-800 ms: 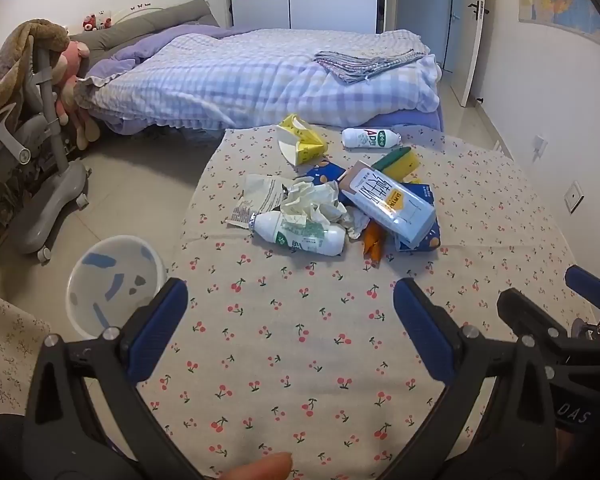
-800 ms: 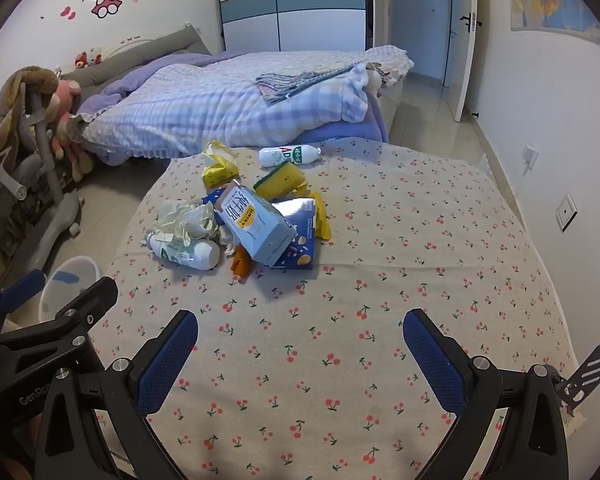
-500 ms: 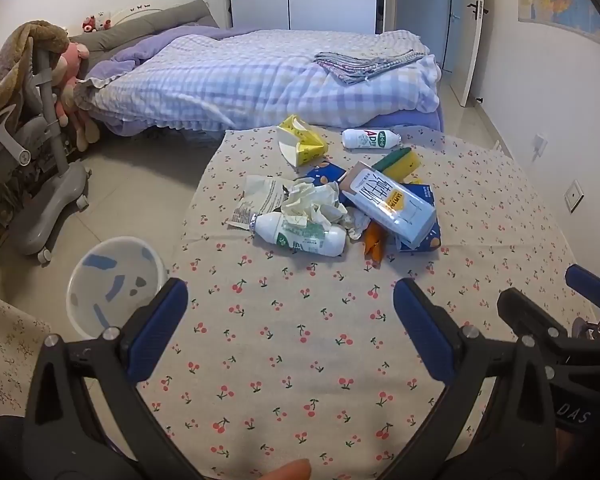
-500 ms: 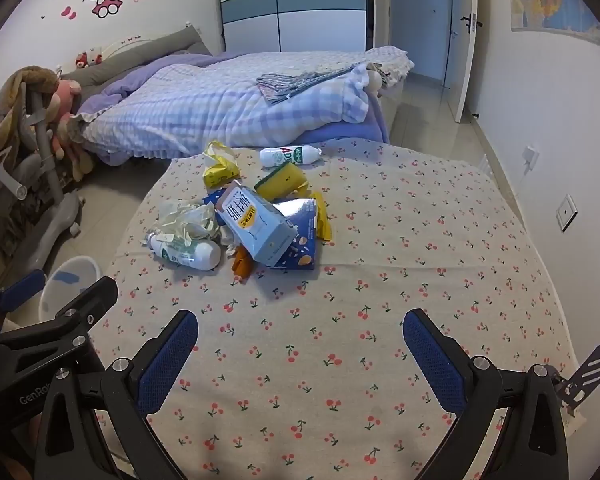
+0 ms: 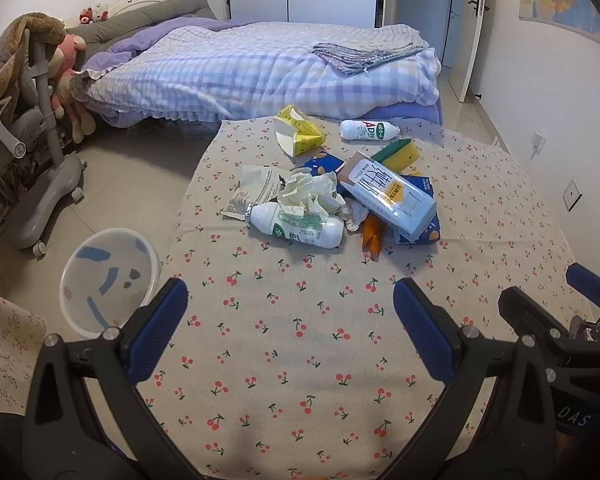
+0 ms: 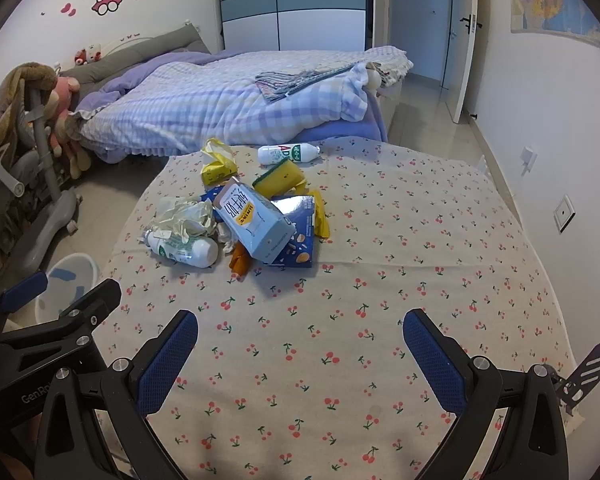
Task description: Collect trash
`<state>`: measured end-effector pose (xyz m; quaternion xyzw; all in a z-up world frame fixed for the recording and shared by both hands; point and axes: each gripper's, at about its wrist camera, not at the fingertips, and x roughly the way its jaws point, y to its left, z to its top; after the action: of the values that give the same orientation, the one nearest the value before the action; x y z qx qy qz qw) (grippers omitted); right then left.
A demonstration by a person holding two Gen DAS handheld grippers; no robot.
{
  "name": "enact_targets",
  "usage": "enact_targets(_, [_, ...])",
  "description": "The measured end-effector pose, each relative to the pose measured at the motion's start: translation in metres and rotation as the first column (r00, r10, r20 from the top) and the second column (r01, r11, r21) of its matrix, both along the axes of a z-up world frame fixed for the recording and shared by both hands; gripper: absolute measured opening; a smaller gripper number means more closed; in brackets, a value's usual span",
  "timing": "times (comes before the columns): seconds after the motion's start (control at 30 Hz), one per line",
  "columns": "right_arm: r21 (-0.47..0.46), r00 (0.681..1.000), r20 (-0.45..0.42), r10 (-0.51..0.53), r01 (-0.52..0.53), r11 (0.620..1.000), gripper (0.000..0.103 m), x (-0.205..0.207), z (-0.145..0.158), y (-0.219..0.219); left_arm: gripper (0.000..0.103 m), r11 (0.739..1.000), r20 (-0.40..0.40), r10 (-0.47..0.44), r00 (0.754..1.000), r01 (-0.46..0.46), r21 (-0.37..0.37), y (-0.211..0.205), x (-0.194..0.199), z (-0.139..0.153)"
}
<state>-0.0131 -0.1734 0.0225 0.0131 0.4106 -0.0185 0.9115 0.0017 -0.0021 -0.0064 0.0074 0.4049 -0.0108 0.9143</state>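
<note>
A heap of trash lies on the cherry-print table (image 5: 300,320) (image 6: 420,260): a white milk bottle (image 5: 296,230) (image 6: 184,250), crumpled paper (image 5: 308,192) (image 6: 188,216), a pale blue carton (image 5: 388,194) (image 6: 256,222), a dark blue flat box (image 6: 296,236), an orange wrapper (image 5: 371,234), a yellow pack (image 5: 300,136) (image 6: 218,164), a yellow-green sponge (image 5: 400,152) (image 6: 278,176) and a second white bottle (image 5: 366,130) (image 6: 286,153). My left gripper (image 5: 290,300) and right gripper (image 6: 300,328) both stand open and empty over the near part of the table, short of the heap.
A white bin with blue patches (image 5: 106,280) (image 6: 66,280) stands on the floor left of the table. A bed with a checked quilt (image 5: 260,68) lies behind. A grey chair base (image 5: 46,184) sits at the left; a wall runs along the right.
Both grippers have held almost still. The fingertip at the bottom edge of the left wrist view has slipped out of sight.
</note>
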Motion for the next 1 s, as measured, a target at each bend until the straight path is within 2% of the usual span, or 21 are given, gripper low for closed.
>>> enact_targets(1.0, [-0.005,1.000,-0.003,-0.005,0.005,1.000,0.103,0.0012,-0.0008,-0.0004,0.102,1.000,0.001,-0.003,1.000,0.003,-0.009,0.0033,0.0008,-0.0003])
